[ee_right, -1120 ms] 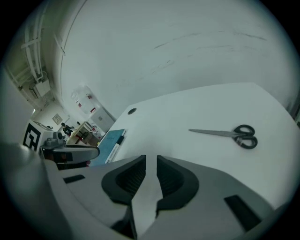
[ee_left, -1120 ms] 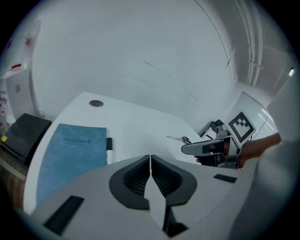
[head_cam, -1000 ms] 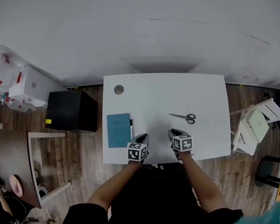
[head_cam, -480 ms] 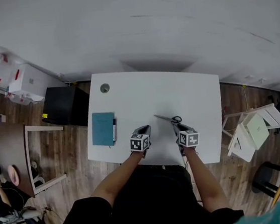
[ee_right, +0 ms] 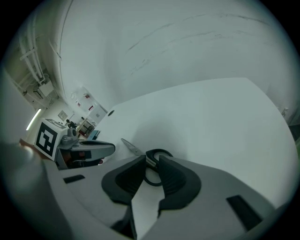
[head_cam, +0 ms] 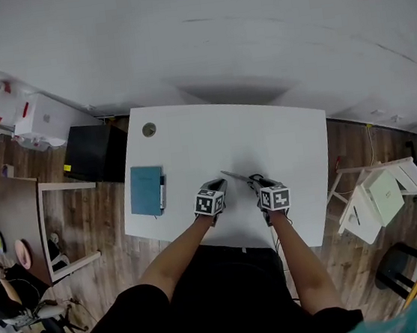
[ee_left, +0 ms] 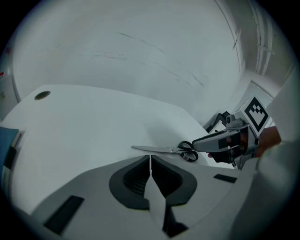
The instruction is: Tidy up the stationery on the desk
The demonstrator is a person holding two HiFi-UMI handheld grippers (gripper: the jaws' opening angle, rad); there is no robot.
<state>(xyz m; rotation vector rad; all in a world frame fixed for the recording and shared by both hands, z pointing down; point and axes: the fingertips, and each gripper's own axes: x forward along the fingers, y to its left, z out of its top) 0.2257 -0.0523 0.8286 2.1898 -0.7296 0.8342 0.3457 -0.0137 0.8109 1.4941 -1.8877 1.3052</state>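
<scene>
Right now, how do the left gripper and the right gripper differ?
The left gripper has its jaws together on nothing; the right gripper has its jaws on the handle of the scissors. The left gripper stops short of the blades; the right gripper sits at the handle end. Both are held low over the white desk.

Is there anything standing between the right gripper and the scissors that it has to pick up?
Nothing visible does. The handle of the scissors is between the jaws of the right gripper, which close on it. The left gripper stands aside, shut and empty.
</scene>
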